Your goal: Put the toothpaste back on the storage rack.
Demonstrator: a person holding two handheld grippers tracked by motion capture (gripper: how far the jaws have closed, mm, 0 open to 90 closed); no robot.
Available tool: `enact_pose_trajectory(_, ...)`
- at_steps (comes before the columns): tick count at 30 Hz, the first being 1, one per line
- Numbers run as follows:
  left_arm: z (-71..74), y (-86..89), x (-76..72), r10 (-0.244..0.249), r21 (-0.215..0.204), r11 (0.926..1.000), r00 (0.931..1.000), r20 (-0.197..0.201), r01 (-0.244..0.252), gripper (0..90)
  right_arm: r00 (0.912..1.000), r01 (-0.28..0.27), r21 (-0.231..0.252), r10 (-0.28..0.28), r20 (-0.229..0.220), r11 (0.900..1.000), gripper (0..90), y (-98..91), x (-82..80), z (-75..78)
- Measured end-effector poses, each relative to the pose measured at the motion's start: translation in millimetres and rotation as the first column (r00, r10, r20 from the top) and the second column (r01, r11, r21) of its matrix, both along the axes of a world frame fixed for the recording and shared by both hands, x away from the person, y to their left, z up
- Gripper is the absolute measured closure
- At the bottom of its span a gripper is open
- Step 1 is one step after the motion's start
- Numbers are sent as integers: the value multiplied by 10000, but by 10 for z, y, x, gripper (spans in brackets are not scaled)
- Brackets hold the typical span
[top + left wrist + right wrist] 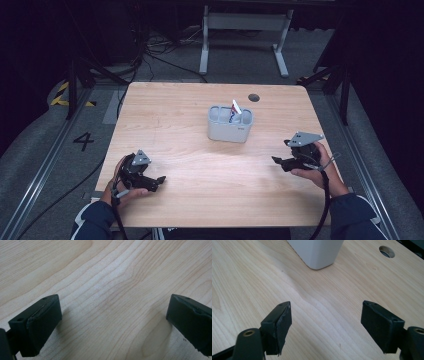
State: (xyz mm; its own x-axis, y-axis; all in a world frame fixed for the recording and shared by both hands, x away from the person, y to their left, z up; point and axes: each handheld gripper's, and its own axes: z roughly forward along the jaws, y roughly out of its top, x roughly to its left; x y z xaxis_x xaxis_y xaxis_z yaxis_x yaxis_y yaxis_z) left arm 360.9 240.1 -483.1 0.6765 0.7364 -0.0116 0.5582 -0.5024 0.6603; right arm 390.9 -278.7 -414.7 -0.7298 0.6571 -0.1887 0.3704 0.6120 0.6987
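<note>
A light wooden table (pixel 165 115) (round hole near its far edge) bears a grey compartmented holder (pixel 229 125).

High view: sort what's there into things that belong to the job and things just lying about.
Belongs to the job:
- grey holder with compartments
- white-and-red item standing in the holder
- left gripper, open, nothing between its jaws
- right gripper, open, nothing between its jaws

Just about:
- table and its round hole
- cables on the floor

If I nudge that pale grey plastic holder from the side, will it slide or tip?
The pale grey compartmented plastic holder looks wide and low with a flat base, so it will probably slide on the smooth wooden table rather than tip. It seems light, holding little more than a white tube, so a gentle push should move it.
</note>
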Motion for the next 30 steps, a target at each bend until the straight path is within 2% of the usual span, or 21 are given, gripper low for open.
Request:
enact_pose_trajectory(11,1,2,2,-22,27,10000,10000,15,22,4,9993,309,81,-307,-195,9995,248,-269,-162,-210)
enact_pose_trajectory(23,0,1,2,-26,7,10000,10000,17,26,4,9957,805,512,-779,-501,9954,243,-594,-342,-391)
enact_pose_trajectory(25,0,1,2,-30,9,10000,10000,19,30,4,9938,956,713,-911,-636,9929,233,-669,-365,-452)
enact_pose_trajectory(27,0,1,2,-30,8,10000,10000,19,30,4,9915,1150,660,-1105,-682,9912,218,-732,-387,-503)
enact_pose_trajectory(30,0,2,2,-36,12,10000,10000,22,36,4,9851,1557,920,-1476,-886,9835,217,-853,-422,-569)
